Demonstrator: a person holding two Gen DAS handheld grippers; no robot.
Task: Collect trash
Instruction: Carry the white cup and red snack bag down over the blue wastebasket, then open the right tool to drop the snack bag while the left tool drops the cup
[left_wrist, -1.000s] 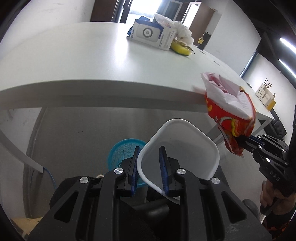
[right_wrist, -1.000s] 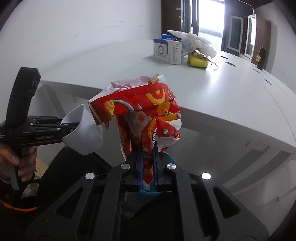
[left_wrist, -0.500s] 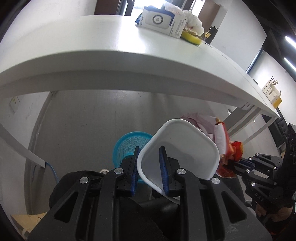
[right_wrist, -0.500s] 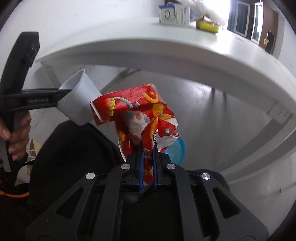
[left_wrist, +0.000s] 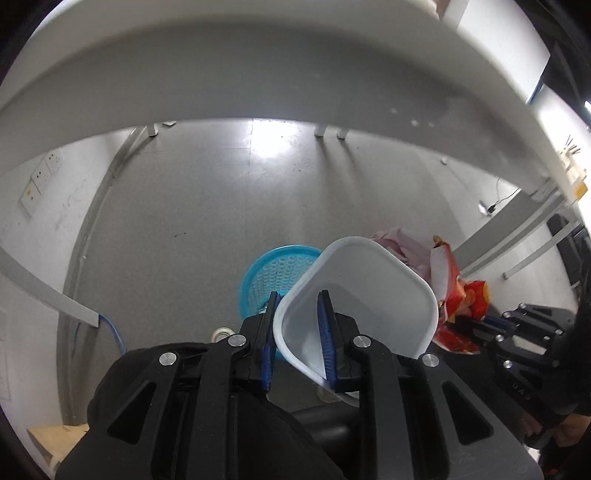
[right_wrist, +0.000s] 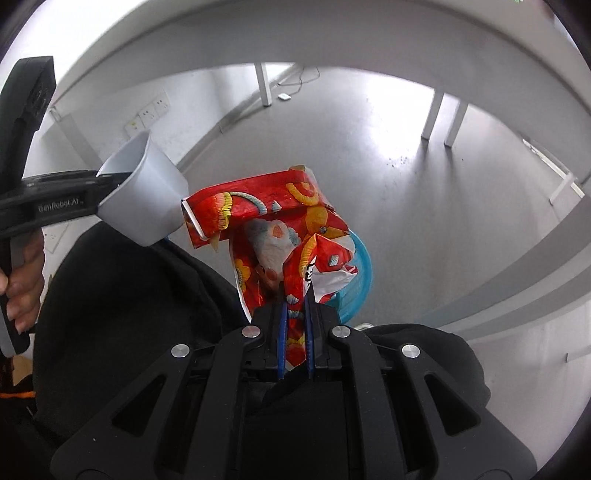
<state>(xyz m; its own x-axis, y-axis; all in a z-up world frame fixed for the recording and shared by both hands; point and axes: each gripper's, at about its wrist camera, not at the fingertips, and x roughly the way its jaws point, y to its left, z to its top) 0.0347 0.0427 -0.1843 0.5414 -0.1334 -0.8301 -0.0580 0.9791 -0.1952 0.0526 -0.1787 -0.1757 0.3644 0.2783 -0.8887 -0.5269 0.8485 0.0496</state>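
- We see the table arching overhead in both views; the floor lies beneath it, and on the floor stands the blue basket, which we take to be the bin for the trash; its lattice wall shows, but most of its inside is hidden, so we cannot tell what it holds.
- Our left tool is clamped on the wall of the white tub, one pad inside and one outside; the tub's mouth tips toward us and looks empty; it hangs in front of the basket and covers its right rim.
- Our right tool is clenched on the lower tail of the red snack wrapper; the wrapper's long axis stands up from the pads, crumpled and open at the top.
- The basket lies just beyond and below both tools; in the right wrist view the wrapper overlaps its rim, so we judge the right hand the nearer, and the drop turns on bringing each piece over the opening.
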